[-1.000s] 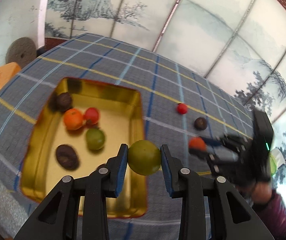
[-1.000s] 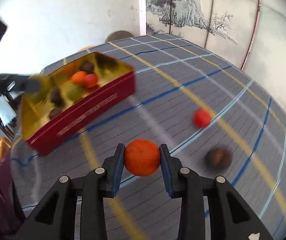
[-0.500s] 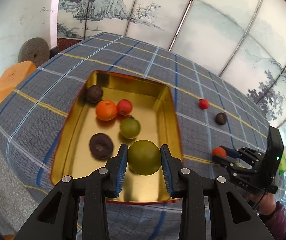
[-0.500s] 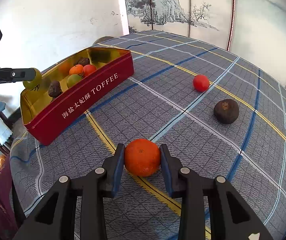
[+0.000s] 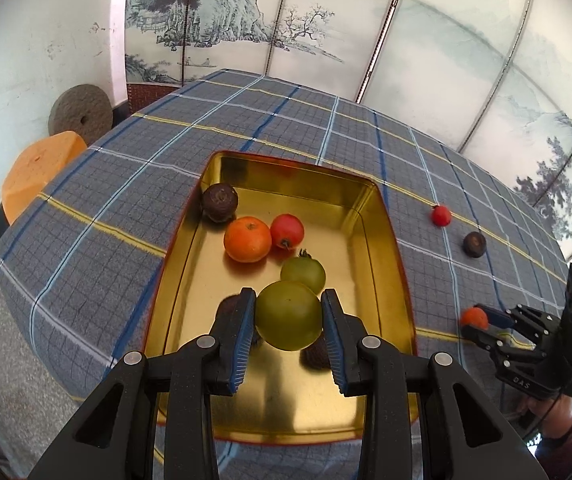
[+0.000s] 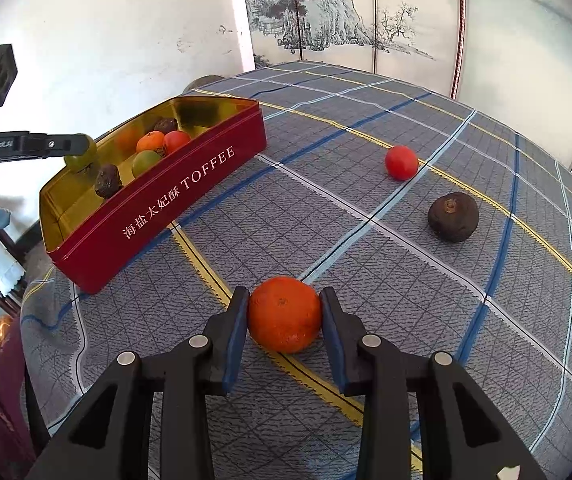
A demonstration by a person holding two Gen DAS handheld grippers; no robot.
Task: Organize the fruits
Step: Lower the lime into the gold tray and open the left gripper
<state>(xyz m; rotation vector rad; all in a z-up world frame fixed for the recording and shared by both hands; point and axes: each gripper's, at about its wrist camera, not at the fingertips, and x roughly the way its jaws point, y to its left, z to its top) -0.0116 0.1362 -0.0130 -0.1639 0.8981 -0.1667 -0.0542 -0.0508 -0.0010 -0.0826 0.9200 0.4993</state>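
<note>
My left gripper (image 5: 289, 316) is shut on a green fruit (image 5: 288, 315) and holds it above the near half of the gold-lined red toffee tin (image 5: 390, 216). The tin holds an orange (image 5: 247, 239), a red fruit (image 5: 287, 231), a small green fruit (image 5: 304, 274) and dark brown fruits (image 5: 219, 202). My right gripper (image 6: 284, 314) is shut on an orange (image 6: 284, 314) low over the plaid cloth, right of the tin (image 6: 189, 196). A red fruit (image 6: 401, 162) and a dark brown fruit (image 6: 452, 217) lie loose on the cloth.
The round table has a grey plaid cloth (image 5: 97, 184). An orange block (image 5: 37, 172) and a grey stone disc (image 5: 79, 110) sit beyond its left edge. Painted screen panels (image 5: 406, 52) stand behind the table.
My left gripper has moved over the tin with the green fruit and now sits lower above its near half. My right gripper has come down close to the cloth with the orange.
</note>
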